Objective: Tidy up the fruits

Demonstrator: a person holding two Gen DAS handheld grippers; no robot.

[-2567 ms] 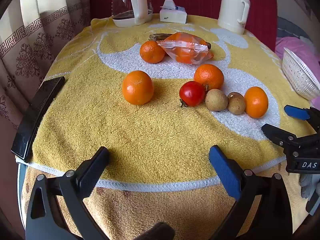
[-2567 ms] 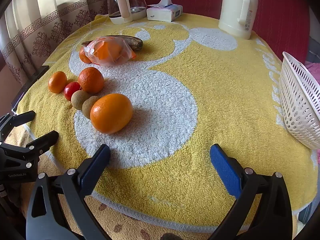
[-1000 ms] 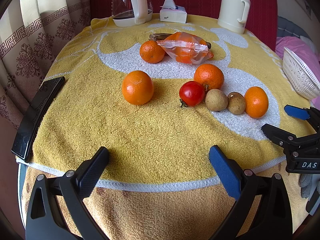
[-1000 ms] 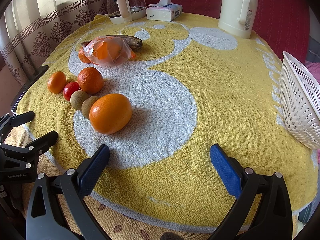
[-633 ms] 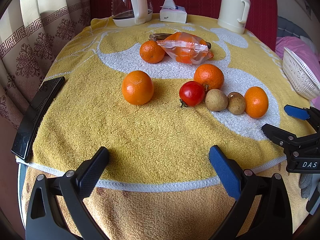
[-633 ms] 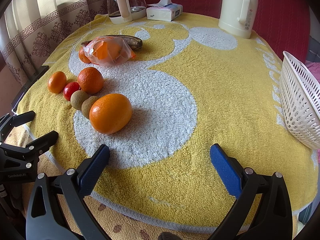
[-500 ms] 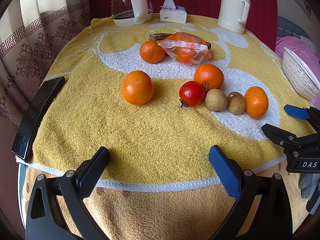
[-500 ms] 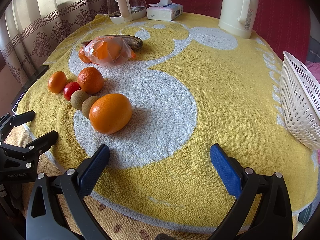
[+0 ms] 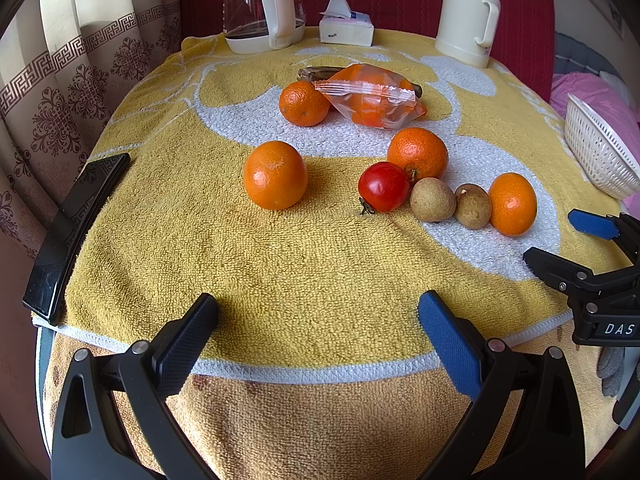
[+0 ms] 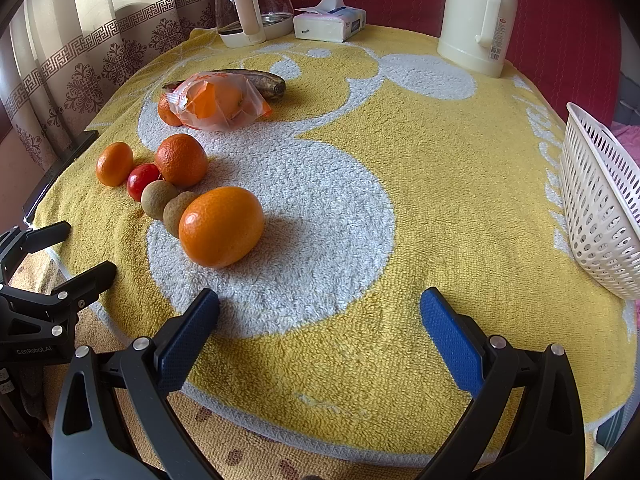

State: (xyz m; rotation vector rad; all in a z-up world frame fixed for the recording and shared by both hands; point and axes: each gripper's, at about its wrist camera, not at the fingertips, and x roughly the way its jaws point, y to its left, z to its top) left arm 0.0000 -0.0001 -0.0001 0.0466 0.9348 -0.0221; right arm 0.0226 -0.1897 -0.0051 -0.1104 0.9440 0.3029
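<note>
Several oranges lie on the yellow towel: one point(image 9: 275, 175) at the left, one point(image 9: 417, 153) behind a red tomato point(image 9: 383, 186), one point(image 9: 512, 204) at the right end, large in the right wrist view point(image 10: 221, 225). Two brown longans point(image 9: 433, 200) point(image 9: 473, 205) lie between. A bagged orange point(image 9: 370, 96) and a dark banana point(image 10: 256, 79) lie farther back. A white basket point(image 10: 600, 200) stands at the right edge. My left gripper point(image 9: 318, 332) and right gripper point(image 10: 319, 330) are open and empty at the near edge.
A glass kettle point(image 9: 260, 4), a tissue pack point(image 9: 346, 28) and a cream thermos point(image 9: 468, 12) stand at the back. A black phone point(image 9: 76, 228) lies on the left edge. A curtain hangs at the left.
</note>
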